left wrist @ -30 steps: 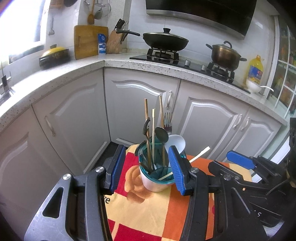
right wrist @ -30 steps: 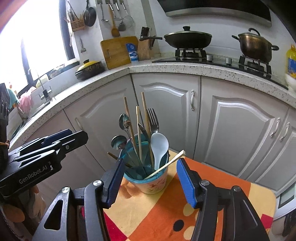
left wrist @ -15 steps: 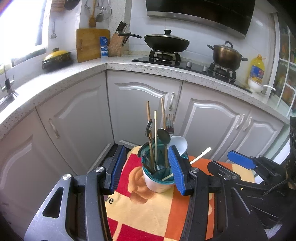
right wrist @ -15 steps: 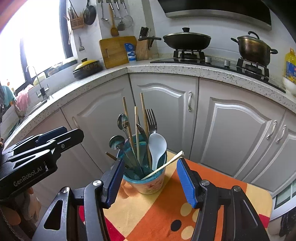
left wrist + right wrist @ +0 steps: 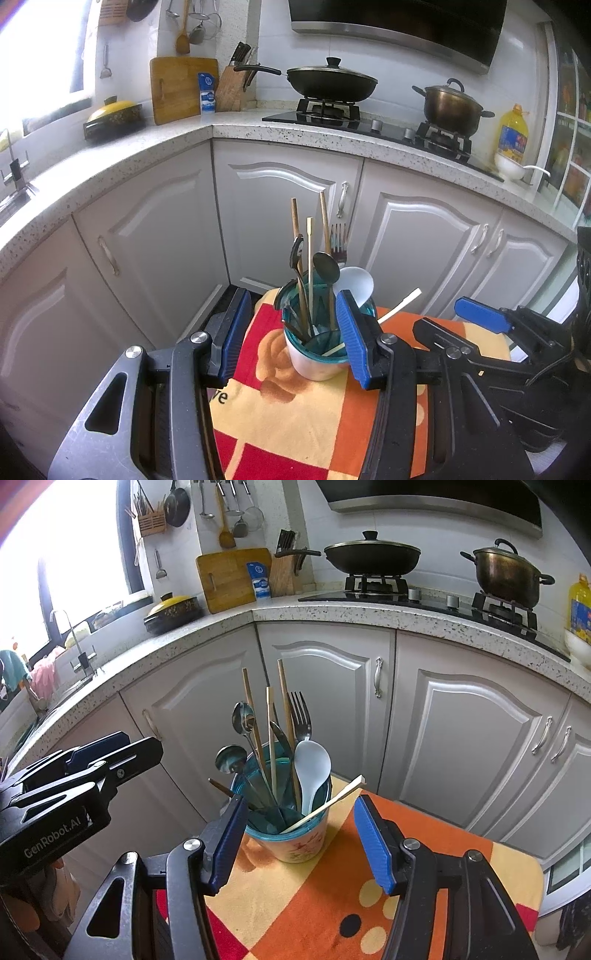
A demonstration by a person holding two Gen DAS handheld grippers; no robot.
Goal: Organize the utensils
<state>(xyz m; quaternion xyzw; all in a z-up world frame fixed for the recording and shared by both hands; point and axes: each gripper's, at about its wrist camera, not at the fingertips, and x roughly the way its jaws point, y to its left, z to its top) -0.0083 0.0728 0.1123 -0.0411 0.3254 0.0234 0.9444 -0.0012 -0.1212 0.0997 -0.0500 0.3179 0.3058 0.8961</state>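
Observation:
A white cup with a teal liner (image 5: 317, 363) (image 5: 295, 840) stands on an orange, red and yellow cloth (image 5: 295, 417) (image 5: 325, 904). It holds chopsticks (image 5: 282, 701), metal spoons (image 5: 242, 716), a fork (image 5: 300, 712), a white spoon (image 5: 312, 764) and a pale stick (image 5: 332, 801) that leans out to the right. My left gripper (image 5: 291, 338) is open, with its blue pads on either side of the cup and apart from it. My right gripper (image 5: 301, 842) is open and empty just in front of the cup.
White cabinet doors (image 5: 325, 701) stand close behind the cloth-covered stand. The speckled counter (image 5: 295, 136) above carries a wok (image 5: 330, 83), a pot (image 5: 450, 107), an oil bottle (image 5: 511, 134), a knife block and a cutting board (image 5: 177, 88). Each gripper shows at the side of the other's view.
Both views have drawn back and up a little from the cup. The cup and utensils have not moved, and both grippers stay open.

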